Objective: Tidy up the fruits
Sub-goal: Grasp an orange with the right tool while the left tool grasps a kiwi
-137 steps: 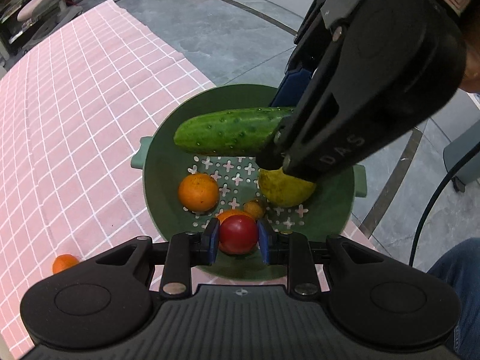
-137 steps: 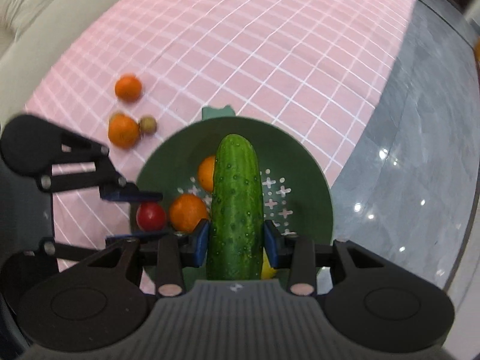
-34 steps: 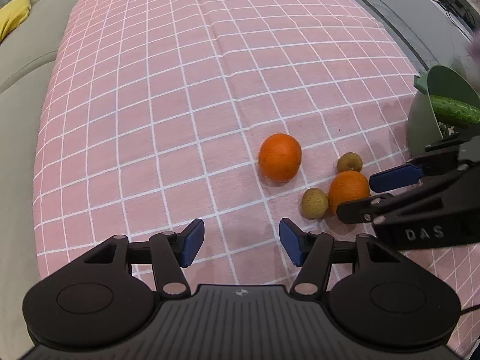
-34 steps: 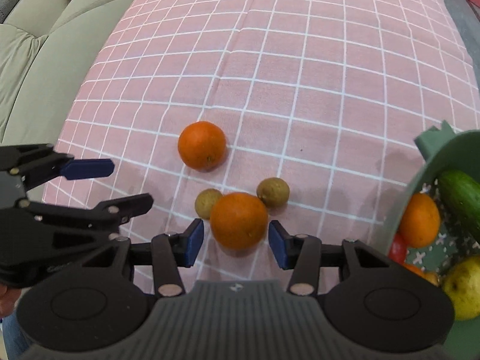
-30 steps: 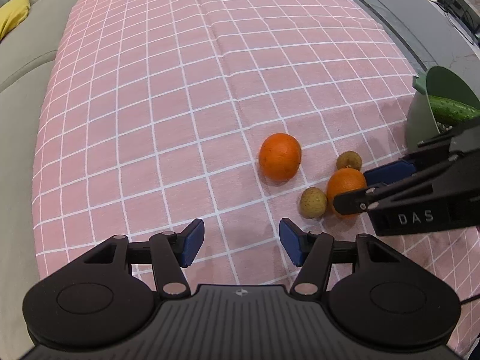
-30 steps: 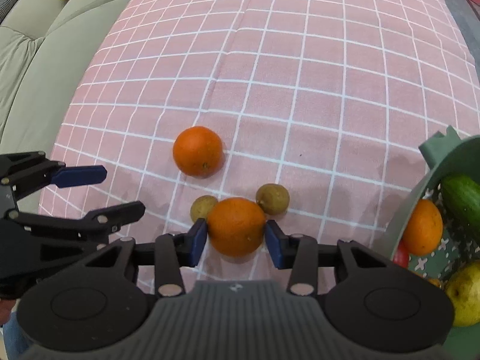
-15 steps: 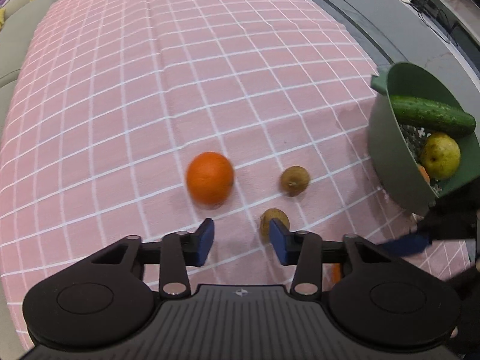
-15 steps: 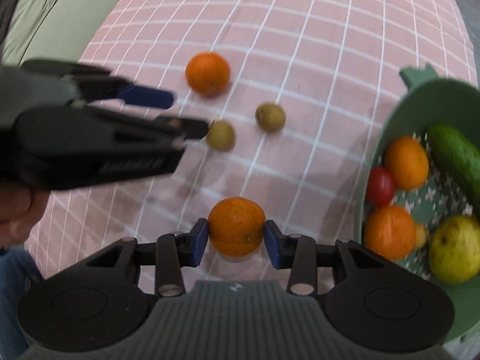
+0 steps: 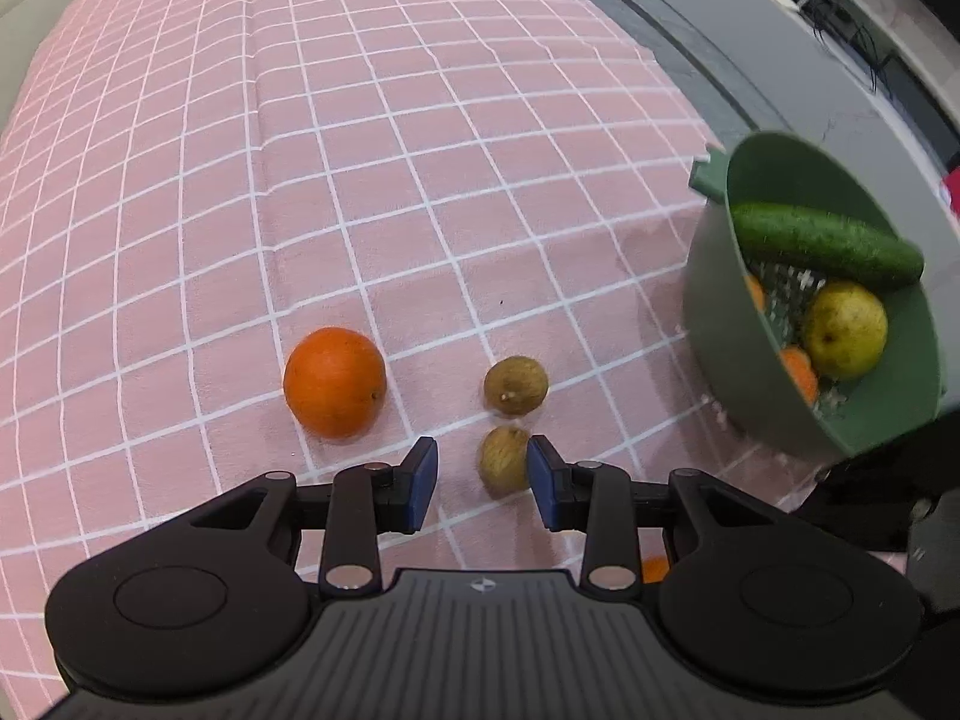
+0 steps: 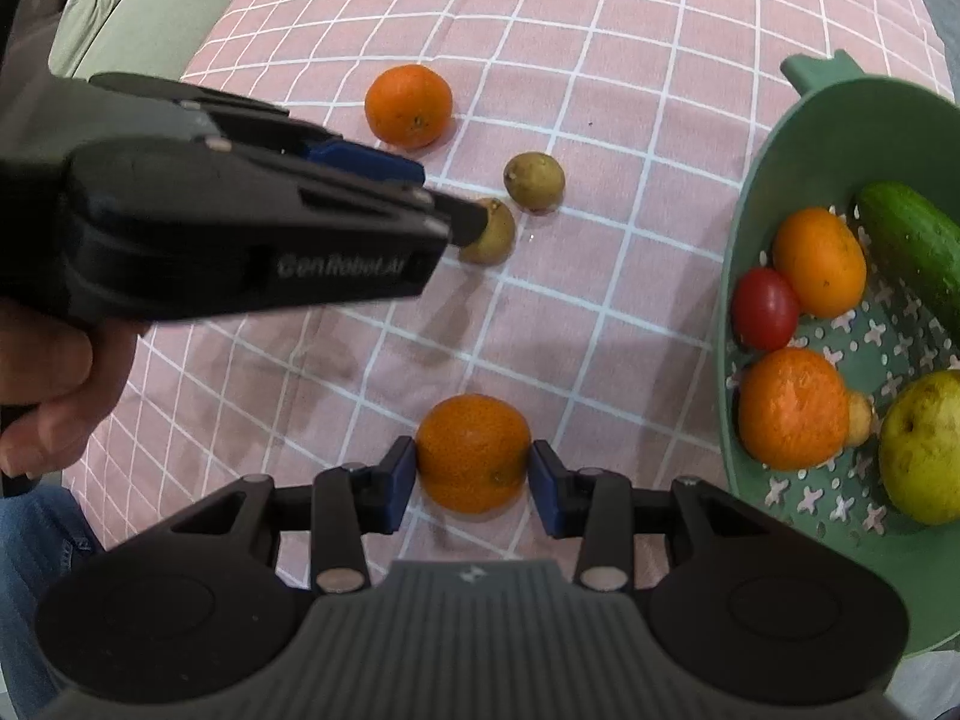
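Lifted off the cloth, an orange [image 10: 473,451] sits clamped in the right tool [image 10: 473,483]; left tool [image 9: 480,483] jaws are closing around a small brown fruit [image 9: 503,467], basket [image 10: 798,75] next.

Oranges, five in all: one loose on the pink checked cloth [image 10: 600,30] at [image 10: 408,105], one between the right gripper's pads at [image 10: 473,451], two whole in the green colander [image 10: 756,204] at [image 10: 819,261] and [image 10: 792,408], plus a small orange piece, kind unclear. Small brown fruits: two, [image 10: 534,181] and [image 10: 495,231]. Cucumber [image 10: 912,240]: one. Tomato [image 10: 765,307]: one. Yellow-green pear [image 10: 927,444]: one. Grippers: two.
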Available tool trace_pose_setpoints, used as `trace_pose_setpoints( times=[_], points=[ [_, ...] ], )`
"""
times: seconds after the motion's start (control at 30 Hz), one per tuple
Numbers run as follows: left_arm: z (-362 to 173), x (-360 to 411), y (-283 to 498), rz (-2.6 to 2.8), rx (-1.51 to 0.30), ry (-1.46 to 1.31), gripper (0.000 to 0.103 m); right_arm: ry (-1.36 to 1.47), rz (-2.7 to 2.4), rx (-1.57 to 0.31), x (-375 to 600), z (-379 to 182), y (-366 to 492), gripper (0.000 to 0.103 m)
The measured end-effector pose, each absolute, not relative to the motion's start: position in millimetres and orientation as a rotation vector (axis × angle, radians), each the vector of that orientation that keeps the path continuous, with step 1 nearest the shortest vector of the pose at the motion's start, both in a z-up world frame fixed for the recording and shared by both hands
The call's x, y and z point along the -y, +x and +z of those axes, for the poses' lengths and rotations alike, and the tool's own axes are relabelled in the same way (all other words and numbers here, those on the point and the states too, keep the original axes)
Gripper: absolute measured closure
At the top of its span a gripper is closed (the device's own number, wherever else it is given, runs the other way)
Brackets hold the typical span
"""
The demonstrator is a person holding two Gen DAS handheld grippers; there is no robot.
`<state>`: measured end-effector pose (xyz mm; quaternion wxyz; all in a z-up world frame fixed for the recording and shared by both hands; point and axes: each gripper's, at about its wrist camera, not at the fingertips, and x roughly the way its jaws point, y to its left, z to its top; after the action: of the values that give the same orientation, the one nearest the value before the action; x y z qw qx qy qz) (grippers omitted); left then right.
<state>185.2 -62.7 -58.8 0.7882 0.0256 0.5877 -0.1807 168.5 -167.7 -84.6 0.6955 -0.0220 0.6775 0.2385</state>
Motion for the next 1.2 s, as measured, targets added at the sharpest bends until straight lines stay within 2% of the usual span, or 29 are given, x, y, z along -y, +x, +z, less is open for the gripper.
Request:
trace_pose_setpoints(
  times=[0.13, 0.3, 0.67, 0.9, 1.2],
  points=[
    [-61, 54, 190, -0.407, -1.285, -0.065, 0.062, -0.041, 0.537, -1.514, 168, -87, 166, 0.065],
    [-73, 61, 190, -0.365, -1.292, -0.002, 0.062, -0.022, 0.531, -1.517, 172, -89, 166, 0.065],
    [-87, 66, 188, -0.358, -1.324, 0.047, 0.076, -0.02, 0.526, -1.514, 173, -89, 165, 0.065],
    [-60, 60, 177, -0.364, -1.295, 0.086, 0.076, -0.031, 0.541, -1.504, 173, -76, 159, 0.066],
    [-10, 68, 162, -0.376, -1.207, 0.102, 0.075, -0.039, 0.55, -1.424, 194, -19, 151, 0.065]
  ],
)
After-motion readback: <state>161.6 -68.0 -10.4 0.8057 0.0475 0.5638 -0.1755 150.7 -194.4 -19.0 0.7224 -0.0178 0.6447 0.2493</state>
